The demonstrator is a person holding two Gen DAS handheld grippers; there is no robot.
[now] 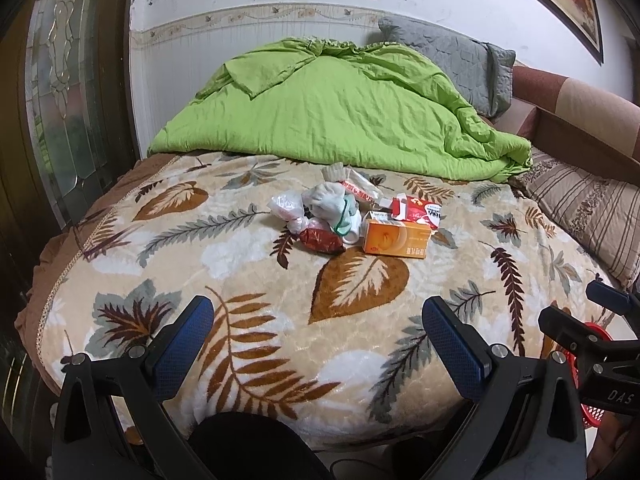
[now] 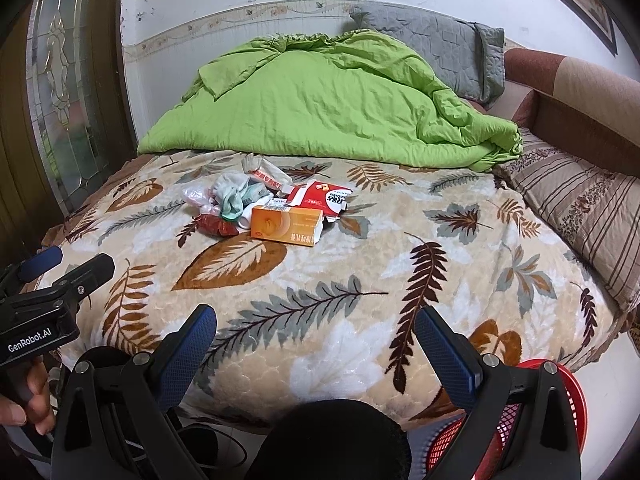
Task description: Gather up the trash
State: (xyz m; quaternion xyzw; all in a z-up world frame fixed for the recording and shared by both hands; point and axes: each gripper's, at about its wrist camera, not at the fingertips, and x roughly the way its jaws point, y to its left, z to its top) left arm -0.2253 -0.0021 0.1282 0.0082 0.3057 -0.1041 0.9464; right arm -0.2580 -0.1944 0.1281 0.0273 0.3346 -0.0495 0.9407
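I held left gripper (image 1: 318, 334) wide open, empty, above the blanket's (image 1: 256, 336) near edge | right gripper (image 2: 316, 336) likewise spread, holding nothing | trash (image 1: 352, 216) sat mid-bed, well apart from both | red basket (image 2: 568, 404) beside bed, low right

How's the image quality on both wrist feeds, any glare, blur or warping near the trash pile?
Left wrist view: heavy fisheye bowing at the edges, dark corners, but the orange box and wrappers look sharp under even, soft light. Right wrist view: same warping, no glare on the pile; the red basket sits in the distorted lower corner, partly hidden behind the right gripper.
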